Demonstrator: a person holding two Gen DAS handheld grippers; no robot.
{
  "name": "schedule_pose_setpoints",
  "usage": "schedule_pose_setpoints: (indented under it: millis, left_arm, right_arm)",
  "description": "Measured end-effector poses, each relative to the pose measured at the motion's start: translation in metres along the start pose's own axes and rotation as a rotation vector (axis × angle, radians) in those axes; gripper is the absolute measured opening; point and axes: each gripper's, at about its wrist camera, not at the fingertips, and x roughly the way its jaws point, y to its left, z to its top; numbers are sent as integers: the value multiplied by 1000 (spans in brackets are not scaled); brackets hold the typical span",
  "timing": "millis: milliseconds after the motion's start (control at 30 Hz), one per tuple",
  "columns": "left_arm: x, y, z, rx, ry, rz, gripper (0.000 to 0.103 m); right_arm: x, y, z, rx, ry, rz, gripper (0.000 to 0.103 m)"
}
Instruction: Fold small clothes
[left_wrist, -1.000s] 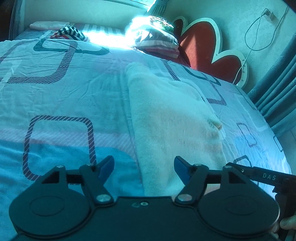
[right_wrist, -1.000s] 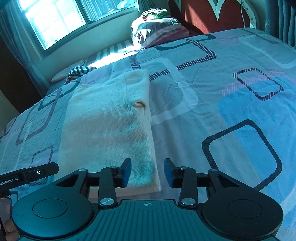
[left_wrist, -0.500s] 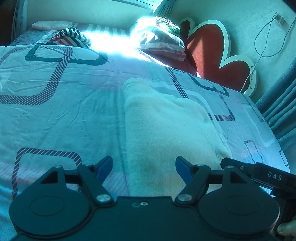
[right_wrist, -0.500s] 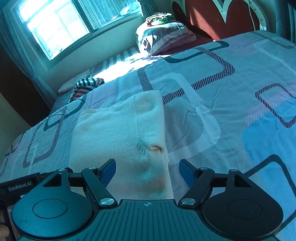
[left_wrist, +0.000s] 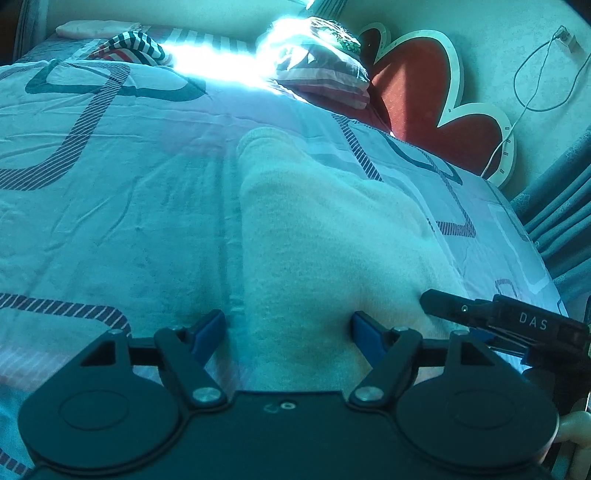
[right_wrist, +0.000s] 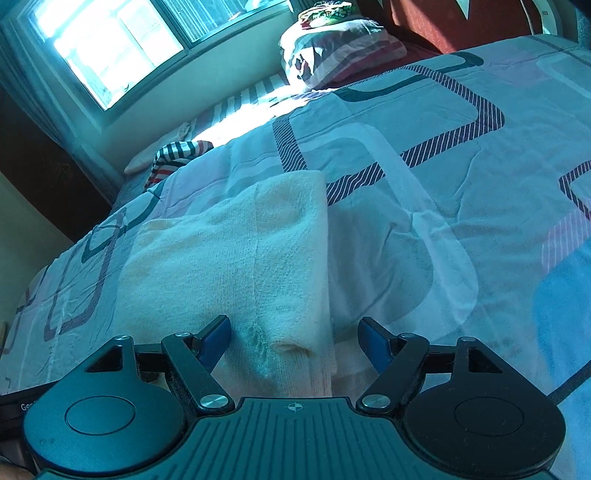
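Both jaws spread wide, nothing held: left gripper (left_wrist: 288, 332) low over garment's left edge, right gripper (right_wrist: 293, 334) over its right edge (small pucker there). Cream garment (right_wrist: 229, 258) folded lengthwise, flat on patterned quilt (right_wrist: 461, 184). Pillow (left_wrist: 325, 70), heart headboard (left_wrist: 424, 92) beyond.

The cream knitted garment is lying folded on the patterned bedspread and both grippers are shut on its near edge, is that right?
Not quite. The cream knitted garment does lie folded on the patterned bedspread, but both wrist views show the left gripper and right gripper open, their blue-tipped jaws spread on either side of the near end.
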Motion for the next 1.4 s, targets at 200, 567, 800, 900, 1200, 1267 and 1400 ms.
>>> schedule_pose_setpoints:
  millis: [200, 567, 800, 900, 1200, 1267, 1400]
  left_arm:
    - [0, -2, 1, -15, 8, -29, 62]
    - [3, 9, 2, -100, 21, -95, 50]
    - [7, 18, 3, -136, 39, -137, 50]
    - [9, 16, 4, -152, 39, -134, 52]
    - [3, 4, 4, -82, 7, -113, 36]
    - [6, 3, 2, -81, 5, -104, 36]
    - [7, -2, 4, -85, 9, -80, 36]
  right_arm:
    - [3, 2, 4, -20, -4, 17, 61]
    - [8, -9, 4, 57, 31, 98, 60]
    - [6, -13, 6, 38, 17, 95, 60]
    - [8, -16, 8, 35, 30, 116, 60]
    - [5, -3, 11, 1, 47, 118, 34]
    - [10, -5, 10, 10, 45, 112, 34]
    - [9, -5, 9, 41, 46, 112, 34]
